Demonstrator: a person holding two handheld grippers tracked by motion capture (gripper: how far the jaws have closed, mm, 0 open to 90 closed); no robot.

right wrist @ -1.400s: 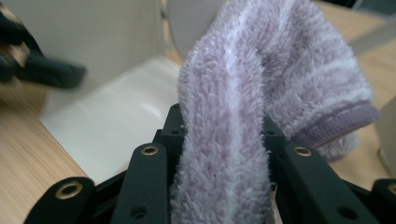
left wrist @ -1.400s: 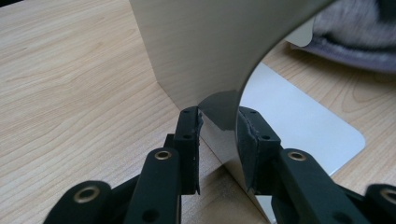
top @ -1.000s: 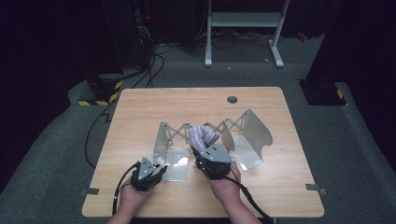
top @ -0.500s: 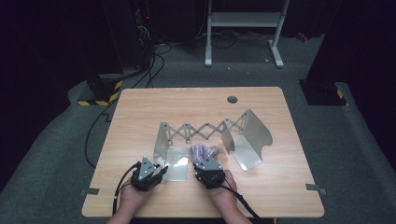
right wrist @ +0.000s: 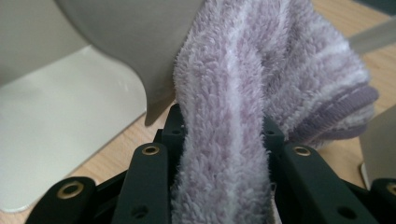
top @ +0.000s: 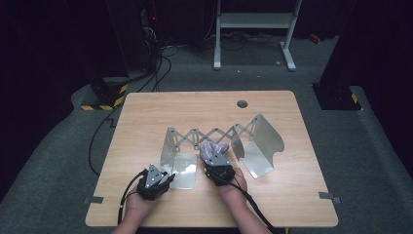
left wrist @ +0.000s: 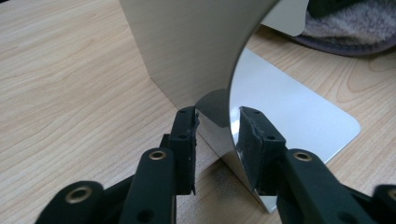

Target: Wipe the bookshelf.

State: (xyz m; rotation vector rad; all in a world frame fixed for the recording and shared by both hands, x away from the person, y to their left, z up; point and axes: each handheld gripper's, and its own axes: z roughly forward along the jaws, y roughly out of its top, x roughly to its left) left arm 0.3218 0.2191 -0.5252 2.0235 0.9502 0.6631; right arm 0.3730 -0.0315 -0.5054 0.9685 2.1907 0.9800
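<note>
A fuzzy purple-and-white striped sock [top: 213, 147] [right wrist: 261, 60] hangs between the two end plates of a metal extendable rack [top: 209, 134]. My right gripper [top: 212, 156] [right wrist: 222, 135] is shut on it, with the pile bulging out above the jaws. My left gripper [top: 169, 176] [left wrist: 218, 126] sits at the near corner of the rack's left end plate [top: 176, 156] [left wrist: 187, 46]. Its jaws have just been closing and straddle the upright sheet's edge, with a gap still visible beside the pads. The sock [left wrist: 345, 23] also lies at the far right of the left gripper view.
The rack's right end plate [top: 263, 141] stands tilted to the right of the sock. A wooden table [top: 160, 107] has a round cable hole [top: 242, 104] near its far edge. Cables and a stand's feet lie on the floor beyond.
My right gripper has come down and back toward the person with the sock, from over the scissor links to low between the end plates. The left gripper has stayed at the left plate.
</note>
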